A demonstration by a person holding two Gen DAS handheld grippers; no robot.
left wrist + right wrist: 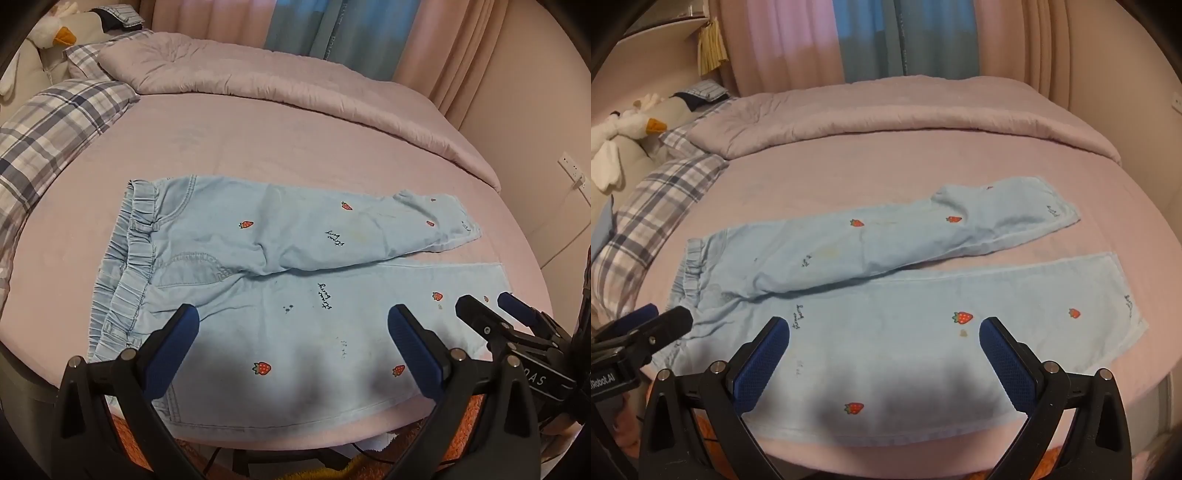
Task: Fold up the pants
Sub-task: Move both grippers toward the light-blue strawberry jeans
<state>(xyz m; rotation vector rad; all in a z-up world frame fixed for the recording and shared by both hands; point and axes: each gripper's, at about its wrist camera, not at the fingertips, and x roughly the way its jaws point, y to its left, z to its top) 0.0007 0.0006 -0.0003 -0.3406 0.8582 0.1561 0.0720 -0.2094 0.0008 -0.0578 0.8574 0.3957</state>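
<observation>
Pants (295,266), light blue with strawberry print: spread flat on the pink sheet (258,147) of a bed, waistband toward the plaid pillows (55,125), far leg angled over the near one. Left gripper (293,332) and right gripper (884,343): both above the near leg, fingers spread wide, holding nothing; folded quilt (295,81) behind.

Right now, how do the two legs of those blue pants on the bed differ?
The near leg lies flat and smooth, its cuff spread square; the far leg is wrinkled, with its cuff bunched. The near leg runs along the bed's front edge, while the far leg angles away from it, leaving a gap at the cuffs. Both are light blue with strawberry prints and dark lettering.
</observation>
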